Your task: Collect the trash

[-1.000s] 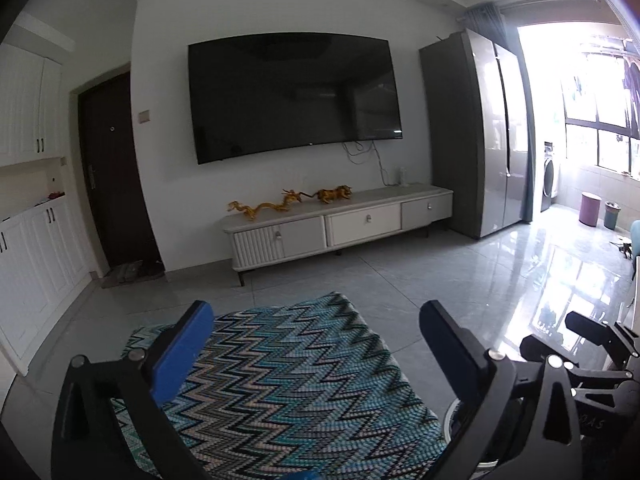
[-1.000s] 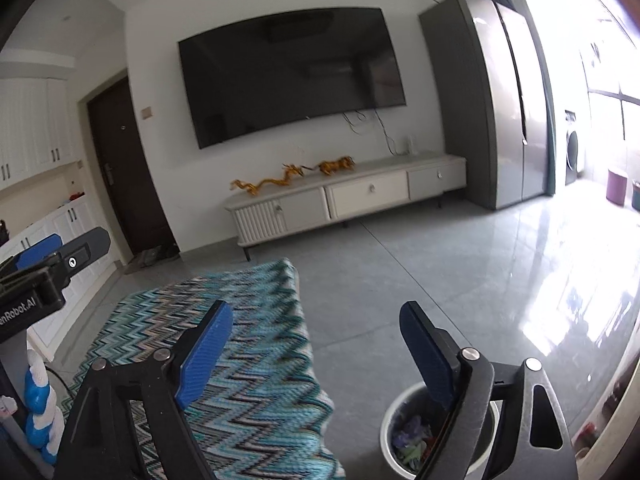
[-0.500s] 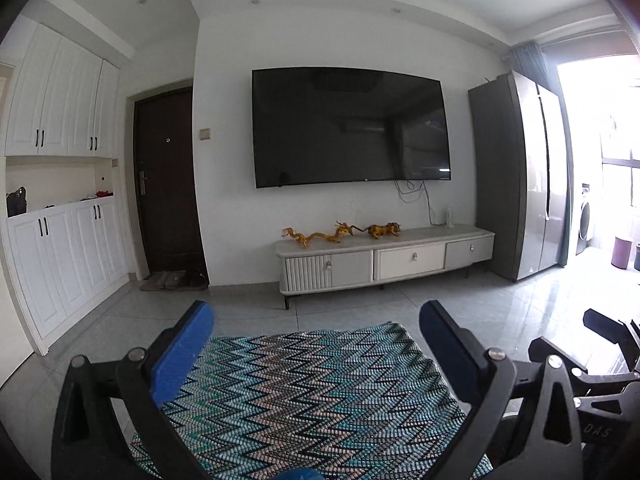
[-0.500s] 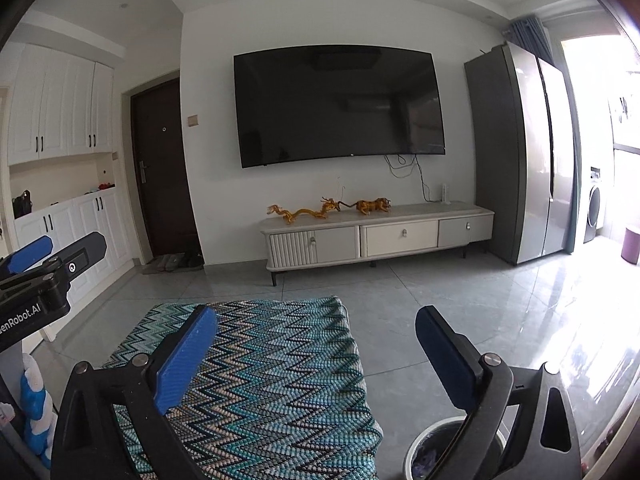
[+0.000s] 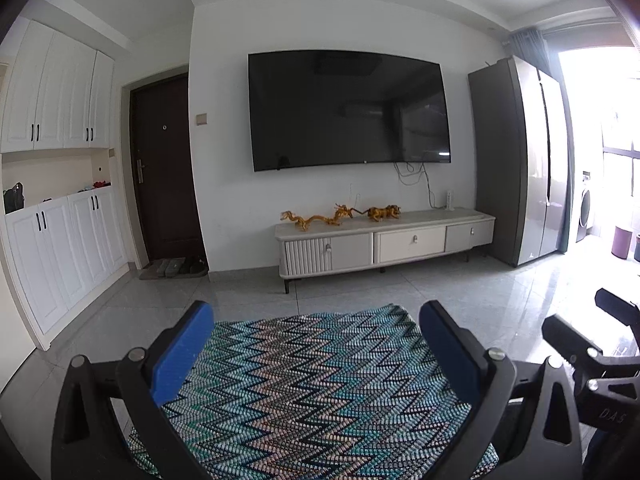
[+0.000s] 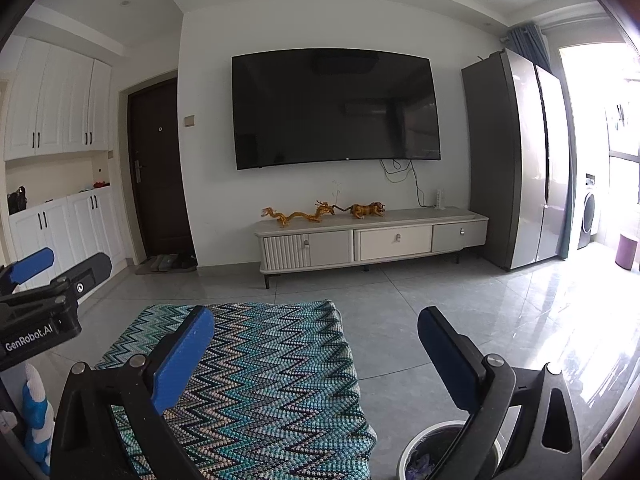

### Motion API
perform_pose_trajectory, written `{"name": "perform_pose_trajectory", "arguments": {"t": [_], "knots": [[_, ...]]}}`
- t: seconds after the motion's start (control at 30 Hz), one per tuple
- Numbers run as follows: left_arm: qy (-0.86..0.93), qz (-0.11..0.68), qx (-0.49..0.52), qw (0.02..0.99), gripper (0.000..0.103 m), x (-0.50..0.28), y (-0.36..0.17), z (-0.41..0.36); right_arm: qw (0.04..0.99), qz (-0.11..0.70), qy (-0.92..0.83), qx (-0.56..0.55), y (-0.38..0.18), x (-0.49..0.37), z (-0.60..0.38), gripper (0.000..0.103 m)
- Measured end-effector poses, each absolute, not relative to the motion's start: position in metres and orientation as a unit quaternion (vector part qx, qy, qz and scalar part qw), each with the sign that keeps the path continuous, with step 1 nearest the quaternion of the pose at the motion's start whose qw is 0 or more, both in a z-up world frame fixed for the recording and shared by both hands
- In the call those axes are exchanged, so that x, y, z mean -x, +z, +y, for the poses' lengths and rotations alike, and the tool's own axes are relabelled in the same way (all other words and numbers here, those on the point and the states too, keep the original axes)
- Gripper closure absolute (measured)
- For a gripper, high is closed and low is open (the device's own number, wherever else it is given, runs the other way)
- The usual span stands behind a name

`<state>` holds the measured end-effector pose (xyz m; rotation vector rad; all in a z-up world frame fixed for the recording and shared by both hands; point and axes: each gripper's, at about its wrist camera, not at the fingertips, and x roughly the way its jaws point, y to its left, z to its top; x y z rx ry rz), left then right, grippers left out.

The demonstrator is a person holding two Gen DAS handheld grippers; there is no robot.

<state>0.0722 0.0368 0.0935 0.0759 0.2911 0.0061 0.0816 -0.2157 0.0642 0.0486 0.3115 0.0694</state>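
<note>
1. Left wrist view: our left gripper (image 5: pixel 316 344) is spread wide, nothing between the two blue pads (image 5: pixel 182 354). One zigzag rug (image 5: pixel 312 396) lies under and ahead of the fingers. Past the tips stand one TV (image 5: pixel 348 110) and one cabinet (image 5: pixel 384 240). The right gripper (image 5: pixel 600 344) shows just right of our right finger.
2. Right wrist view: our right gripper (image 6: pixel 316 344) is at full spread, empty. One trash bin (image 6: pixel 430 454) stands upright, mouth up, below the right finger, partly hidden; trash inside, count unclear. The rug's long axis runs away from the fingers. The left gripper (image 6: pixel 44 276) sits left of our left finger.
</note>
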Motion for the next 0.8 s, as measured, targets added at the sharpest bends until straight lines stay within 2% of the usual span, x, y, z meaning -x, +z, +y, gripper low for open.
{"name": "perform_pose_trajectory", "arguments": {"t": [0.43,0.8], "knots": [[0.008,0.169,-0.042,0.985,0.000,-0.085,0.081,0.029,0.984,0.174,-0.008,-0.023,0.053,-0.087,-0.224,0.000],[0.022,0.175,-0.042,0.983,0.000,-0.084,0.075,0.032,0.984,0.160,-0.084,-0.003,0.065,-0.085,-0.227,0.000]]}}
